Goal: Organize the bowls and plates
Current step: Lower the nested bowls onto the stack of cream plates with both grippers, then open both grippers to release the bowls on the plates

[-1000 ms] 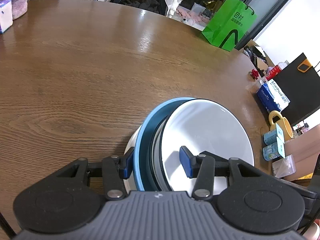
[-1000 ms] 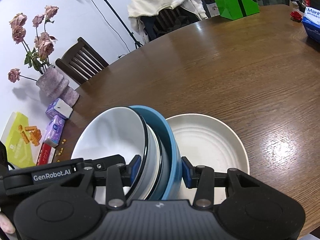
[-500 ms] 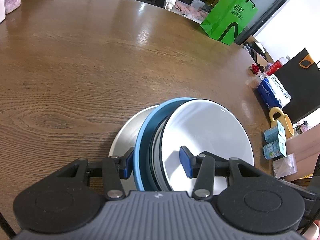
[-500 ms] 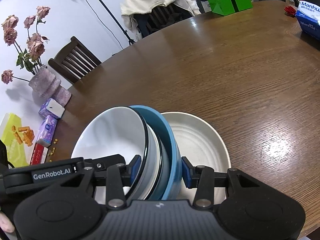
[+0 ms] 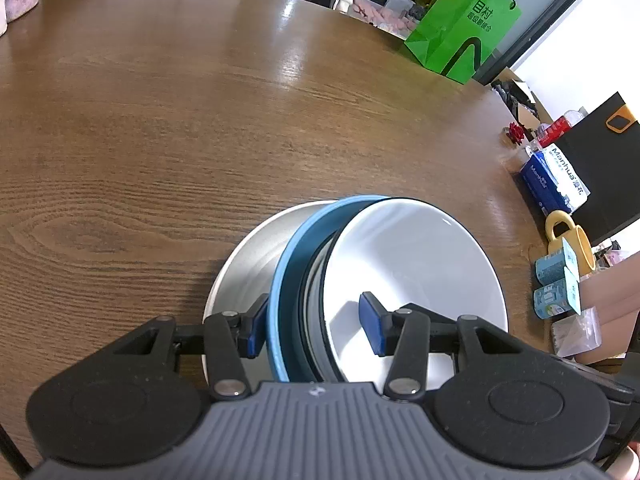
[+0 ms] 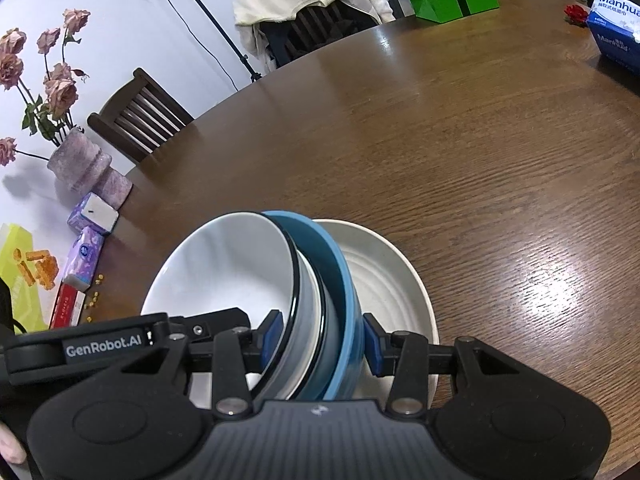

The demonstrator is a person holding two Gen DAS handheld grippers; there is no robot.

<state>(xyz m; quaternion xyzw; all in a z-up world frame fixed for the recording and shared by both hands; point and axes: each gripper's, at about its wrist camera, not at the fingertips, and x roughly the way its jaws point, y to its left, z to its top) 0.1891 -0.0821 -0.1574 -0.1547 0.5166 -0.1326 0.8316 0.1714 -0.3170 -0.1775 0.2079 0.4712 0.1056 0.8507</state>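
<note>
A nested stack of bowls is held tilted on edge between both grippers: a white bowl (image 5: 412, 256) (image 6: 224, 272) with a black rim, a grey one behind it, and a blue bowl (image 5: 296, 264) (image 6: 336, 280) outermost. My left gripper (image 5: 312, 330) is shut across the stack's rims on one side. On the opposite side my right gripper (image 6: 320, 340) is shut on the same rims. Just under the stack a cream plate (image 5: 248, 264) (image 6: 384, 280) lies flat on the wooden table (image 5: 160, 120). Whether the blue bowl touches the plate cannot be told.
A green bag (image 5: 460, 20) stands at the table's far edge. A tissue box (image 5: 556, 180), a yellow mug (image 5: 568, 240) and small cartons line one side. A vase of flowers (image 6: 84, 168), tissue packs (image 6: 84, 256) and a chair (image 6: 136, 120) are on the other.
Both grippers have come down with the bowl stack and shifted across the table. The cream plate now shows much more beside and under the stack. Neither grip has changed.
</note>
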